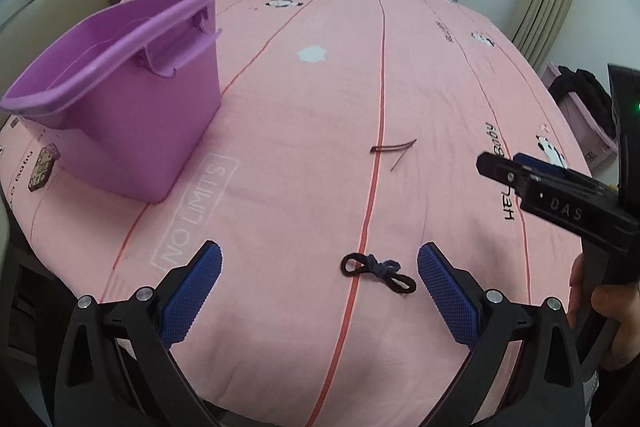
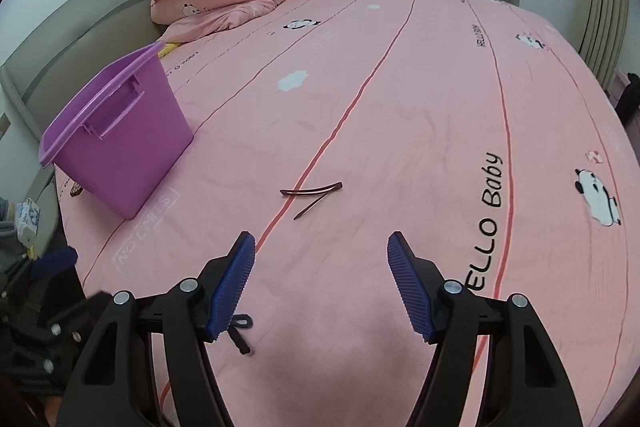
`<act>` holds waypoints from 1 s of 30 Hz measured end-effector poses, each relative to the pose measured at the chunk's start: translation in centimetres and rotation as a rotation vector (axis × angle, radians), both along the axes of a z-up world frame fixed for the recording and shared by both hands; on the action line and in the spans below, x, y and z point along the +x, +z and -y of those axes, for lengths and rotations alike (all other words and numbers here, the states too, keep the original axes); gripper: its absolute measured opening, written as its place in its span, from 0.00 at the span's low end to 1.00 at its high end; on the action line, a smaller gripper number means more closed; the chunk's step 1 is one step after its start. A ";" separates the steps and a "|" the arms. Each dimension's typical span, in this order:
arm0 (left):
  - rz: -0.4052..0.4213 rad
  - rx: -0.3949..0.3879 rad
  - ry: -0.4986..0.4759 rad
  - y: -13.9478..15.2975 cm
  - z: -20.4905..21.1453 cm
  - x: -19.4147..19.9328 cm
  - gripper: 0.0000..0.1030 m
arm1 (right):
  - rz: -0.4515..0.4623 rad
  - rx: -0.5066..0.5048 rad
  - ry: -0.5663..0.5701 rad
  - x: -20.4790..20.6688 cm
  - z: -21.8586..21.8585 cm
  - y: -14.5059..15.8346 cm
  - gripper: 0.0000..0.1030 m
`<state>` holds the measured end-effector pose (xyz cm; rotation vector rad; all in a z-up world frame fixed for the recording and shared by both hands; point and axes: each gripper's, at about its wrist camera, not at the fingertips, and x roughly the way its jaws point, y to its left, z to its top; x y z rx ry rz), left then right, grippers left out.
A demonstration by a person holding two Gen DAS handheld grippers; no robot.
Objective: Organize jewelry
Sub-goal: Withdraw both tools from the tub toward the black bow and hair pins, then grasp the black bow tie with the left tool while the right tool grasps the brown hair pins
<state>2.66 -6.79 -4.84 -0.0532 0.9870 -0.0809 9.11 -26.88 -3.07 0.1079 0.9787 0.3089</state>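
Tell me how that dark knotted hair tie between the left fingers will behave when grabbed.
The hair tie looks like soft cord with loose loops, so it will probably flop and dangle. It seems light and lies flat on the bedsheet, so pads may pinch fabric too.

Matt pink cloth sheet (image 2: 400, 107) covers the bed. On it sit a smooth, slightly glossy purple plastic bin (image 2: 120, 143), thin shiny hairpins (image 2: 312, 195) and a dark fabric hair tie (image 1: 378, 271). Gripper pads (image 2: 234, 287) look like ridged blue rubber.

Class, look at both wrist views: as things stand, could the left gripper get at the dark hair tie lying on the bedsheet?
Probably yes. The left gripper is open, and the hair tie lies flat on the pink bedsheet between its fingertips, with nothing covering it. The purple bin stands well aside.
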 end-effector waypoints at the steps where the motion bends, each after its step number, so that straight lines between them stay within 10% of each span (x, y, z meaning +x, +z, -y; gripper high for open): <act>1: -0.013 0.000 -0.001 -0.7 0.3 0.1 0.94 | -0.009 0.010 -0.002 0.4 0.0 -0.6 0.64; 19: -0.130 -0.012 0.020 -8.2 2.4 1.7 0.94 | -0.138 0.076 0.000 7.0 -2.3 -7.1 0.64; 30: -0.153 -0.004 0.118 -10.2 3.8 2.0 0.94 | -0.166 -0.050 0.066 9.0 -4.5 -9.0 0.64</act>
